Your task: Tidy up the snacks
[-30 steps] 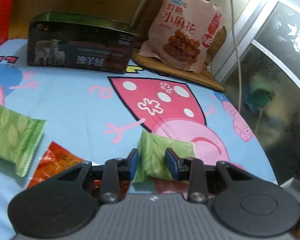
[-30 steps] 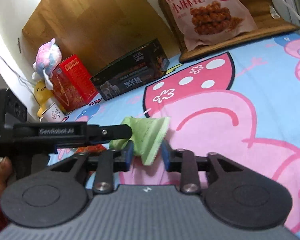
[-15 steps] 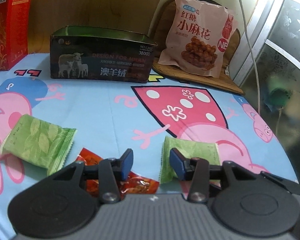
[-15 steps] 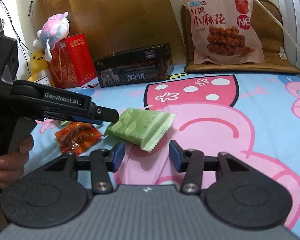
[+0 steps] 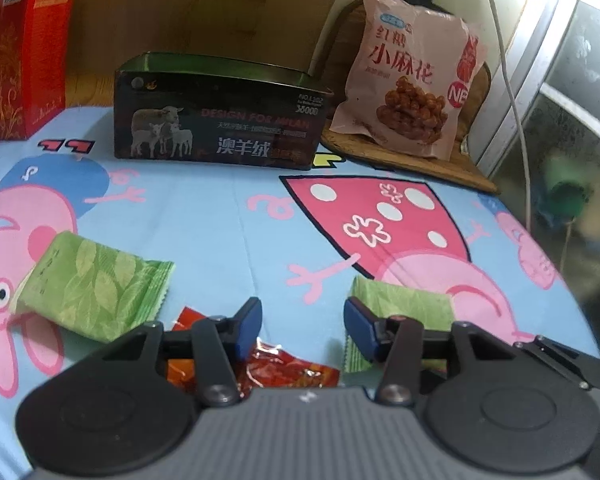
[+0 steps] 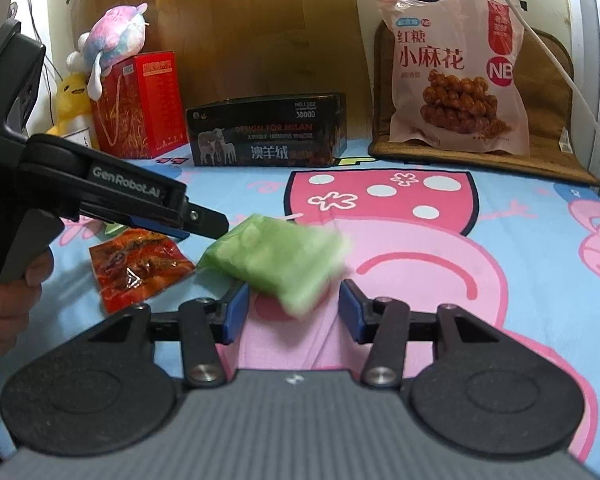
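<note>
A green snack packet (image 6: 276,260), blurred, sits just ahead of my right gripper (image 6: 292,312). Its near corner reaches between the open pads, which do not press on it. My left gripper (image 5: 302,326) has its jaws opening, with only tablecloth between them. The same green packet (image 5: 400,304) lies behind its right finger. In the right wrist view my left gripper (image 6: 204,224) comes in from the left, its tip at the packet's far left end. A red packet (image 5: 284,368) lies under the left finger. A second green packet (image 5: 92,288) lies further left.
A dark open box with sheep on it (image 5: 220,120) stands at the back. Beside it are a red box (image 5: 20,60) and a large pink snack bag (image 5: 412,76) on a brown mat. Plush toys (image 6: 112,36) sit on the red box. A hand (image 6: 4,300) holds the left gripper.
Both grippers were shut on the green packet a second ago and have let it go, their jaws spreading apart. The right view has rolled level, and the left gripper drew back slightly.
</note>
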Demonstrator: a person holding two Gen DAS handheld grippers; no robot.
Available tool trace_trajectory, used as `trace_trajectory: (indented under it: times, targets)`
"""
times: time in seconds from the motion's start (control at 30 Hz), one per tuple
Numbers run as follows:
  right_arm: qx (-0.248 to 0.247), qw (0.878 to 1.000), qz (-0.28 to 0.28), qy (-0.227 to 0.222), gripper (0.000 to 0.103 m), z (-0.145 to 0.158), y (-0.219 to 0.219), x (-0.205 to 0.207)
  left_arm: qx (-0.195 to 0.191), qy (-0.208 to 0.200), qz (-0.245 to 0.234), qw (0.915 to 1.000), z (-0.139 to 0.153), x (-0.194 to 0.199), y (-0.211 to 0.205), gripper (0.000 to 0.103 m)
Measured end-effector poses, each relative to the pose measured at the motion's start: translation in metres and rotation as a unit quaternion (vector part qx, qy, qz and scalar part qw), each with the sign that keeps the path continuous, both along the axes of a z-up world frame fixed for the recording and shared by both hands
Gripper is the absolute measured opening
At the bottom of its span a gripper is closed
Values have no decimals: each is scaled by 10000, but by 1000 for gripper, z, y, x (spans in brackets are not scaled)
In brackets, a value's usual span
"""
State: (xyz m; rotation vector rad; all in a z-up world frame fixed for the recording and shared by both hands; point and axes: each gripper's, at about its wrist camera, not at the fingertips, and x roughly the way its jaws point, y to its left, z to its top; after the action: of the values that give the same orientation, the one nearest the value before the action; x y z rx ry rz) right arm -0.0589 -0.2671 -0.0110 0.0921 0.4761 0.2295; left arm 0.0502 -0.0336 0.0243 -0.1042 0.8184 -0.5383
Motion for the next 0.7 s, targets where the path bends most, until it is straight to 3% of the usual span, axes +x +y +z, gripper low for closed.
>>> trace_trajectory:
  times: [0.13, 0.3, 0.37, 0.4, 0.5, 0.7]
  targets:
    - [-106, 9999, -65, -22, 57, 2, -6, 0, -175, 85, -159, 9997, 3, 3, 4, 51]
    - [-132, 9999, 65, 27, 60, 1, -2, 4, -211, 229, -545, 9980, -4, 5, -15, 50]
    - [-206, 9996, 188, 28, 58, 0, 5, 6, -148, 147, -765, 9968, -5, 1, -25, 47]
    - [-321, 9993, 210, -2, 48, 0, 9, 6, -256, 217, -916, 9952, -5, 1, -29, 40]
    - [-367, 9990, 245, -23, 39, 4, 15, 11, -421, 253, -1014, 9936, -2, 3, -32, 38]
    - [-369, 9978, 326, -447, 37, 24, 22, 29, -803, 6, -815, 9934, 23, 22, -11, 37]
